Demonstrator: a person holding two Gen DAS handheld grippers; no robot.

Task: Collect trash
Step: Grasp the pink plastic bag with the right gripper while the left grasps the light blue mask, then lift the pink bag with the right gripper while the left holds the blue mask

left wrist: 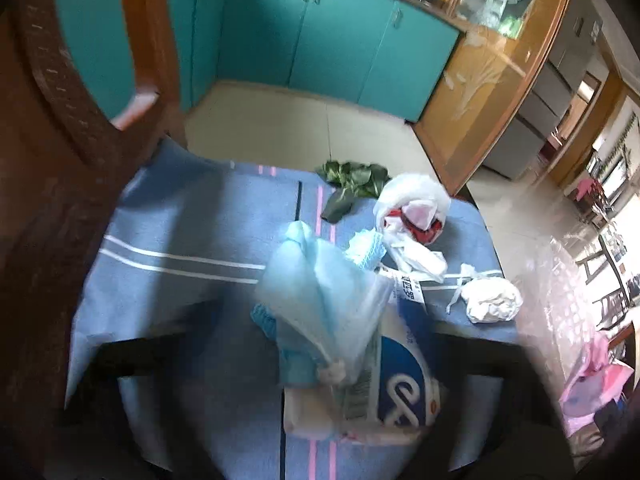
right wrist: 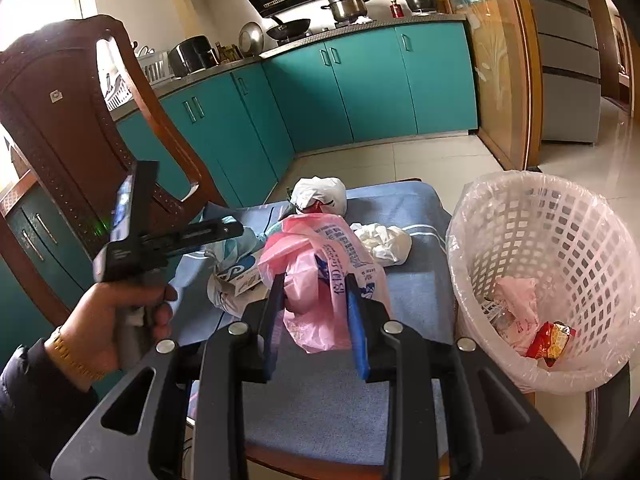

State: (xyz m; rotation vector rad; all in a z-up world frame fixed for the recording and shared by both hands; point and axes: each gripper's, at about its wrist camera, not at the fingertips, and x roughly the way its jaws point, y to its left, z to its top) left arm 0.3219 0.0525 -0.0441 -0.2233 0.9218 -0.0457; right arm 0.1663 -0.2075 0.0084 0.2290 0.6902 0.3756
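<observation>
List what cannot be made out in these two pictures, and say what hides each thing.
- Left wrist view: blur smears the jaws of the left gripper, so a grip on the light blue bag is uncertain.
- Left wrist view: that bag covers part of the blue-logo packet; its print is blurred.
- Right wrist view: the pink bag, clamped in the right gripper, hides more of that packet.
- Right wrist view: the white bag hides its own contents.

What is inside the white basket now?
The basket, lined with clear plastic, holds a pink bag, a red wrapper and small printed packaging. Anything under these is covered.
</observation>
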